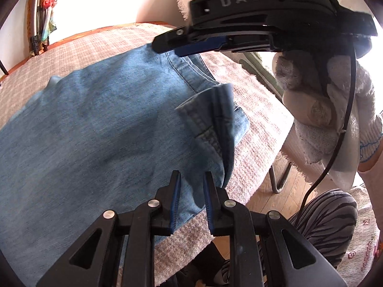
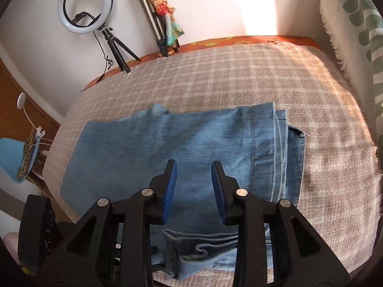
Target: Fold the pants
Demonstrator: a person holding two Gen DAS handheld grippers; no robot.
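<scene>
Here we are looking at the jeans [image 2: 167, 148] lying folded on the checked blanket [image 2: 227, 76] of the bed, near its front edge. Their long axis is running left to right across the right wrist view, with stacked hems and layered edges at the right end, which suggests the legs are already doubled over.

The left tongs [image 1: 191, 179] are standing slightly apart, poised at the near corner where a denim flap [image 1: 215, 119] is curling upward. Cloth may be sitting between the pads, but we cannot tell whether they are pinching it. We judge they are steadying that corner.

The right tongs [image 2: 194, 169] are hanging parted above the middle of the denim, nothing between the pads. A gloved hand [image 1: 323, 100] is carrying them, seen from the left wrist view.
</scene>
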